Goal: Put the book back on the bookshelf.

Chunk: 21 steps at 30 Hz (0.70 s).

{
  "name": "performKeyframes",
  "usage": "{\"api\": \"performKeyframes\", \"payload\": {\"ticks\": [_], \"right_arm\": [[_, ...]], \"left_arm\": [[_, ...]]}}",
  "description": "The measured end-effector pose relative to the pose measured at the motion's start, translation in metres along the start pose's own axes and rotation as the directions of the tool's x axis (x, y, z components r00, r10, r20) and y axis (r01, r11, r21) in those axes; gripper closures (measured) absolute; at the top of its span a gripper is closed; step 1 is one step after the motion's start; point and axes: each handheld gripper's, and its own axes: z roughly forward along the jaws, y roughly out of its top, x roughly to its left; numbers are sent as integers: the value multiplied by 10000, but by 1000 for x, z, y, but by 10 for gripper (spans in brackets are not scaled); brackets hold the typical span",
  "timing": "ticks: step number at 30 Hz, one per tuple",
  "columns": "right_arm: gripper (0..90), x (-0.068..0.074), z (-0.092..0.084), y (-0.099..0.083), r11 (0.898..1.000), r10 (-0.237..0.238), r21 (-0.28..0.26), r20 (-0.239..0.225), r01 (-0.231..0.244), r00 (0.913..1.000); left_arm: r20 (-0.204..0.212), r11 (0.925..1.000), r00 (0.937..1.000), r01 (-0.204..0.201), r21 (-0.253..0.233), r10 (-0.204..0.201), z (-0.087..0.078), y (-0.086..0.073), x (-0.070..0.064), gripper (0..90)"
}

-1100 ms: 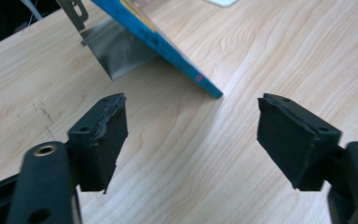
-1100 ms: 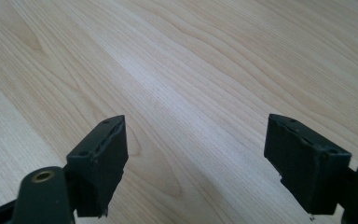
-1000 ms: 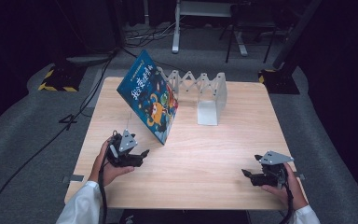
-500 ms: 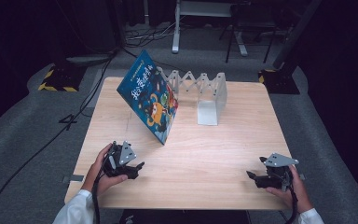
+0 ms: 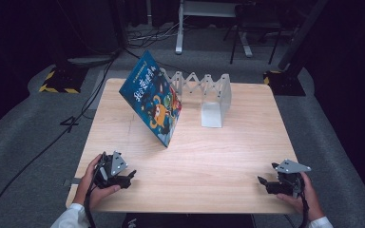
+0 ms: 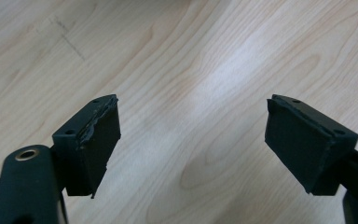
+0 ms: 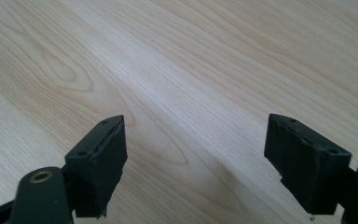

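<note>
Wooden table point(image 5: 228, 156) holds a tilted blue book point(image 5: 153, 102) at 11 o'clock. Left gripper point(image 6: 193, 140) and right gripper point(image 7: 196, 158) have jaws wide apart, holding nothing.

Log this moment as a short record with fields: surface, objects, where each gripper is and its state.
surface: wooden table
book: blue picture book, standing tilted, leaning against the left end of the rack
rack: white zigzag book rack, at the far middle of the table, slots empty apart from the leaning book
left gripper: near the front left corner, open, nothing between its fingers
right gripper: near the front right corner, open, nothing between its fingers
</note>
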Motion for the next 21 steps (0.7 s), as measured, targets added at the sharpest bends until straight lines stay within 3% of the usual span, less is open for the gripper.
{"api": "performKeyframes", "payload": {"ticks": [7, 15, 18, 19, 20, 21], "right_arm": [[214, -10, -2, -18, 9985, 545, 28, 92, -545, 9985], [196, -18, -6, -31, 9928, 1171, -263, -58, -1172, 9931], [197, -22, -6, -35, 9870, 1564, -331, -215, -1571, 9875], [195, -23, -5, -35, 9853, 1667, -331, -291, -1676, 9856], [196, -24, -5, -36, 9843, 1726, -336, -276, -1735, 9846], [195, -24, -5, -36, 9840, 1729, -375, -281, -1739, 9845]], "left_arm": [[347, 9995, 9989, 304, 84, -307, -1, -20, 3, 175], [705, 9946, 9921, 1028, 150, -1036, 0, -35, 10, 172], [854, 9904, 9867, 1374, 140, -1381, -1, -41, 14, 170], [968, 9867, 9820, 1620, 94, -1621, -1, -44, 15, 169], [1164, 9817, 9749, 1901, 97, -1899, -1, -47, 18, 169], [1393, 9734, 9634, 2277, 243, -2288, -2, -49, 20, 169]]}}
